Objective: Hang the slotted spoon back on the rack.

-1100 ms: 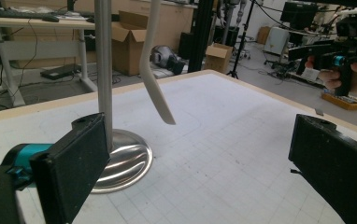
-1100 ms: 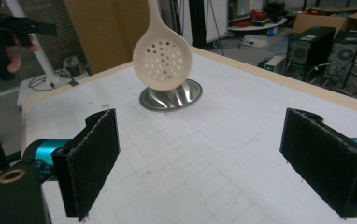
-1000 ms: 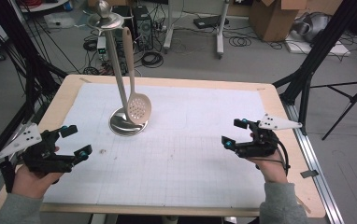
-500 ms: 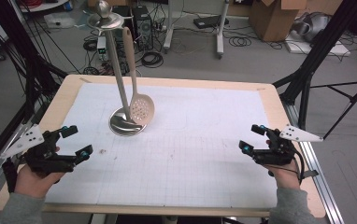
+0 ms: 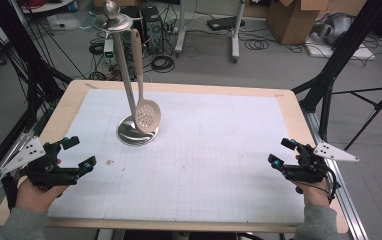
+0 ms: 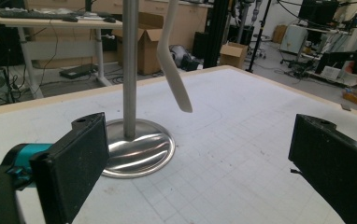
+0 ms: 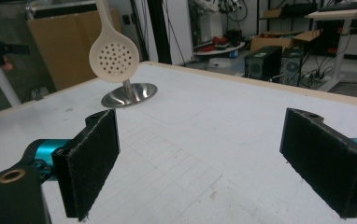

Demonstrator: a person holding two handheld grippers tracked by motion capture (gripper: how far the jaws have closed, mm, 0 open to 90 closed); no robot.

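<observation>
A steel stand point(image 5: 136, 132) with a round base and a thin pole rises at the back left of the white mat. From its top hangs a cream slotted spoon point(image 5: 147, 116), head down just above the base. My left gripper point(image 5: 81, 152) rests open near the mat's front left corner, nothing between its jaws. My right gripper point(image 5: 280, 152) is open and empty at the right edge. In the left gripper view the stand's base point(image 6: 139, 154) and the spoon's handle point(image 6: 174, 79) lie ahead of the open jaws. The right gripper view has the spoon's head point(image 7: 113, 58) far off.
The white gridded mat point(image 5: 214, 150) covers a wooden table point(image 5: 299, 115). Black frame struts stand at both sides. Behind the table lie cables, a cardboard box point(image 5: 291, 17) and desk legs on the floor.
My right gripper has drawn back to the right and toward the near edge of the table, staying open. The left gripper, stand and spoon have not moved.
</observation>
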